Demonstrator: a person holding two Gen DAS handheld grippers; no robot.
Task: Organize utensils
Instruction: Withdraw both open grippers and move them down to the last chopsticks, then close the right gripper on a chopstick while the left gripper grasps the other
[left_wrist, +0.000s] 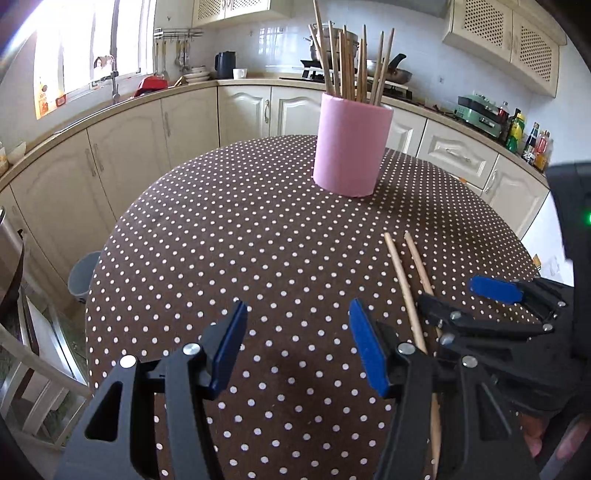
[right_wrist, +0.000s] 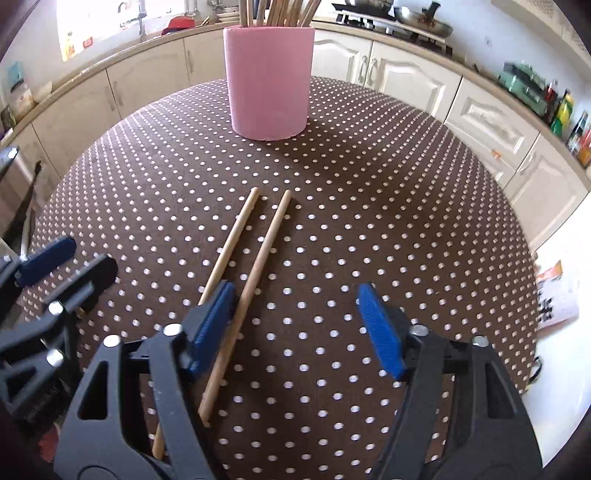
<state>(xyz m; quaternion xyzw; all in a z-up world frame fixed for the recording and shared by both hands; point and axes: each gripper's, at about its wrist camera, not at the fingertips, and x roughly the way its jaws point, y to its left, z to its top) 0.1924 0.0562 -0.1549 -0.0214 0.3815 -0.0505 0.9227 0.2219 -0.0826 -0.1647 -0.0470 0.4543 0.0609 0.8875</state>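
A pink cylinder holder (left_wrist: 351, 147) (right_wrist: 269, 77) with several wooden chopsticks upright in it stands at the far side of the round table (left_wrist: 221, 236) with its brown dotted cloth. Two loose chopsticks (left_wrist: 400, 273) (right_wrist: 267, 236) lie side by side on the cloth. My right gripper (right_wrist: 295, 317) (left_wrist: 465, 299) is low over them. One chopstick lies between its jaws, close to the left pad (right_wrist: 212, 325). The other passes beneath that finger. The pads do not press on either. My left gripper (left_wrist: 299, 347) (right_wrist: 70, 269) is open over bare cloth, just left of the chopsticks.
Cream cabinets and a counter curve around behind the table, with a sink tap (left_wrist: 112, 74), a kettle (left_wrist: 225, 63), pans on the stove (left_wrist: 391, 72) and bottles (left_wrist: 517, 129). A grey bin (left_wrist: 83, 275) stands on the floor left of the table. A wooden chair (left_wrist: 33, 373) stands at lower left.
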